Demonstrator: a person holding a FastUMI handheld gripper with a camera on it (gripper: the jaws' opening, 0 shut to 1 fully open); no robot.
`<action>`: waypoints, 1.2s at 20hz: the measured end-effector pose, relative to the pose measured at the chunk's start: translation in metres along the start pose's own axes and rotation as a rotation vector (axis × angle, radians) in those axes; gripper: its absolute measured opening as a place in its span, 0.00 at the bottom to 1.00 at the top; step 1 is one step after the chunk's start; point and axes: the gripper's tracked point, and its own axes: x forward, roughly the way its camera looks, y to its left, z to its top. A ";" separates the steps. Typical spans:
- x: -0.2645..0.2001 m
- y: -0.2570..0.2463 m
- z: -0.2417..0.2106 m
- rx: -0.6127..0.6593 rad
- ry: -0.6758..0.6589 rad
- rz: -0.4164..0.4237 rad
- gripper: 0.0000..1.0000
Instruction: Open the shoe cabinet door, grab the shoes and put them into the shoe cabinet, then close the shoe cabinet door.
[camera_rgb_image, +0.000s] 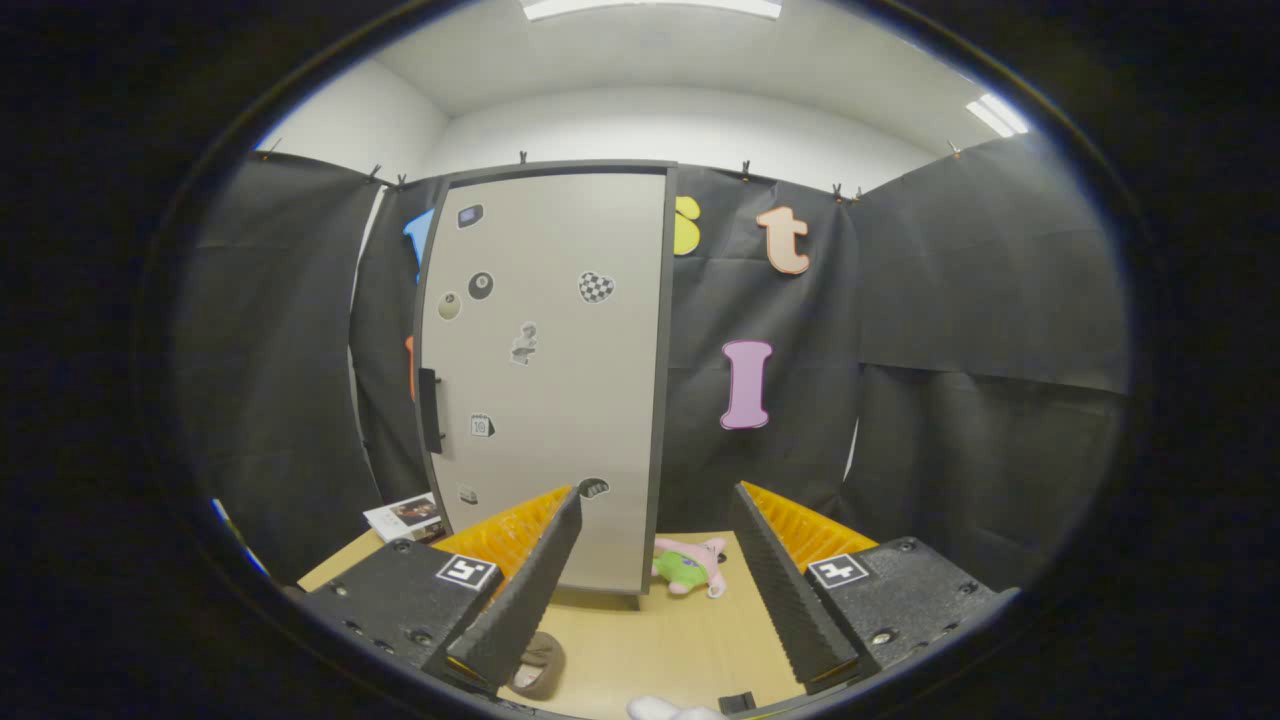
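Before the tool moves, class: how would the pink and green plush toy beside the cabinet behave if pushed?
The pink and green plush toy looks soft, so probably floppy and light. Lying flat on the wooden table, it should slide, not roll. The open tool is apart from it.

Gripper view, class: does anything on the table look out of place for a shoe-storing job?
Yes: a pink and green plush toy lies on the table beside the closed shoe cabinet, beyond the open gripper. A booklet lies at the cabinet's other side. Neither is footwear.
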 end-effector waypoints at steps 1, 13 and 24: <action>0.002 0.004 0.000 0.005 0.000 0.005 0.98; 0.081 0.155 0.002 0.040 -0.028 0.182 0.98; 0.203 0.310 -0.005 0.060 0.013 0.272 0.98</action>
